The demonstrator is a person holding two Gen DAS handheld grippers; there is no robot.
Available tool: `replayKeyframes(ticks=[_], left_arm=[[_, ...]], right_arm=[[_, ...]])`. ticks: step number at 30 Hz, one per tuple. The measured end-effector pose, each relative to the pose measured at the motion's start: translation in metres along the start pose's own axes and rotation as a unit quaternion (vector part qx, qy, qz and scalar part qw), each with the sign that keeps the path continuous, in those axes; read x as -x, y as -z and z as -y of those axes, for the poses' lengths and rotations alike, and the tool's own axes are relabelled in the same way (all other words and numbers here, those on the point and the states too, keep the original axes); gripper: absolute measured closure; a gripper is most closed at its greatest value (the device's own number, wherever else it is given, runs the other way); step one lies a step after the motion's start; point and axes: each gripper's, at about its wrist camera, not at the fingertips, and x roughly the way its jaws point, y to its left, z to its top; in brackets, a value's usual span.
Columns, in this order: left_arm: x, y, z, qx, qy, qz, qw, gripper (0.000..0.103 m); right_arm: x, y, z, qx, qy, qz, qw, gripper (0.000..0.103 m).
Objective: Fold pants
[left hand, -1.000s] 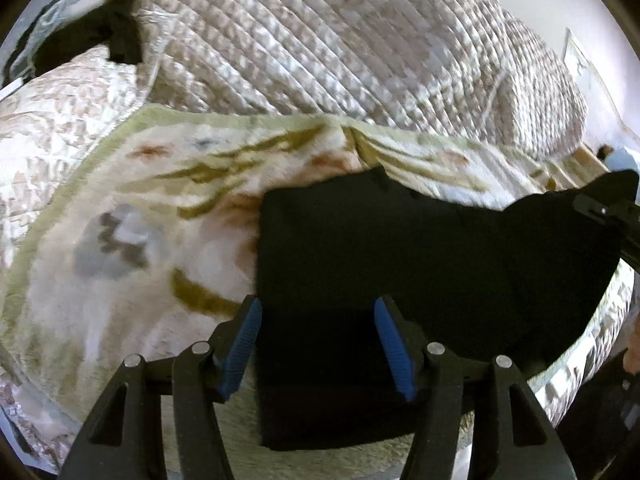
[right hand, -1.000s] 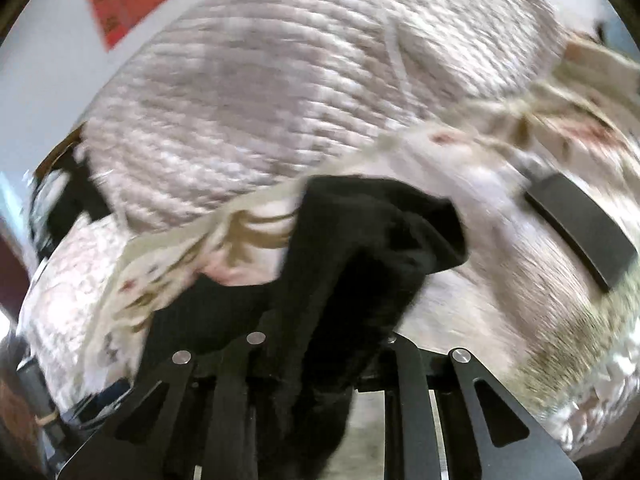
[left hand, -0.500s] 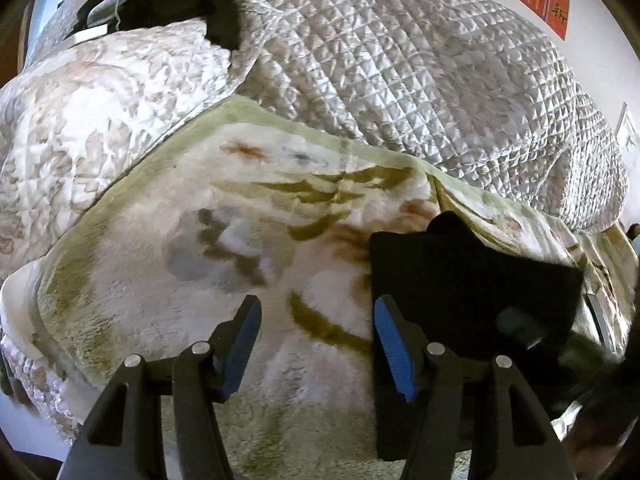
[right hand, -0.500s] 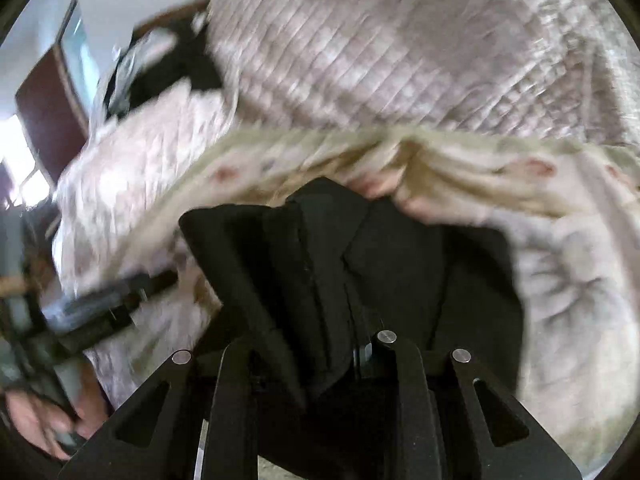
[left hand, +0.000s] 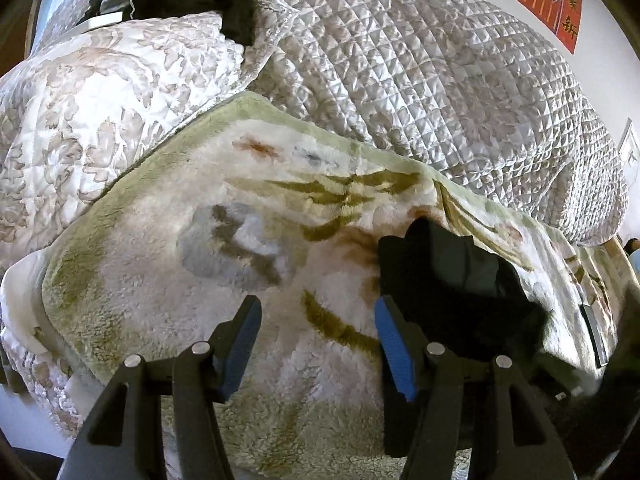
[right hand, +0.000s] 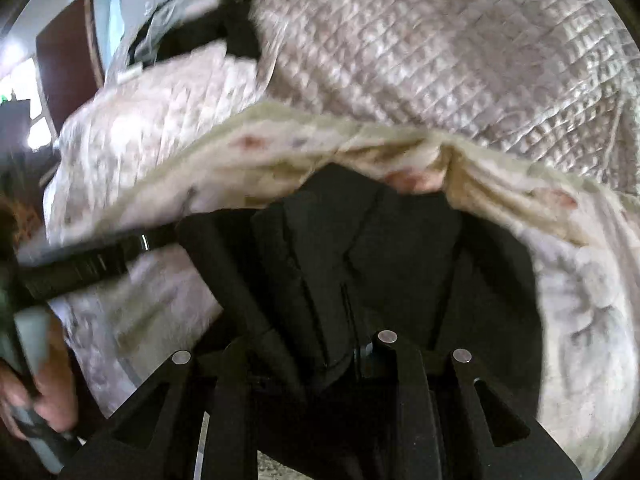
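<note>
- The black pants lie bunched in a thick, layered stack on the fleece blanket spread over the bed, near the blanket's front edge; I judge the soft, flat blanket serves as the folding surface.
- The right claw is nearly closed on a fold of the pants; dark cloth fills the gap between its arms, though the pads themselves are hidden. Holding the top layer this way looks meant to lay it over the stack.
- The left claw stands about half open, empty, over bare blanket just left of the pants, its blue pads clear of the cloth, probably to leave the fold free.
- In the right wrist view the seams run from the claw away toward the quilt, so the bundle's long axis seems to lie that way; which end is the waistband I cannot tell.
</note>
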Motion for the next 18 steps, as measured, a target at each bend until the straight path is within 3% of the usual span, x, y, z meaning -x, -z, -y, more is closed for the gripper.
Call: replayKeyframes(ticks=[7, 9, 13, 18], left_arm=[[-0.001, 0.000, -0.005, 0.010, -0.005, -0.002, 0.9999, 0.041], [-0.002, 0.000, -0.003, 0.007, -0.004, -0.003, 1.0000, 0.041], [-0.002, -0.001, -0.003, 0.004, -0.004, -0.002, 1.0000, 0.041], [0.001, -0.002, -0.006, 0.011, -0.009, 0.005, 0.9999, 0.041]], right_arm=[[0.010, -0.001, -0.004, 0.007, -0.001, 0.016, 1.000, 0.078], [0.006, 0.001, -0.005, 0.017, -0.006, 0.006, 1.000, 0.073], [0.017, 0.005, -0.011, 0.022, -0.044, 0.012, 0.999, 0.049], [0.034, 0.010, -0.016, 0.014, -0.084, 0.023, 0.996, 0.048]])
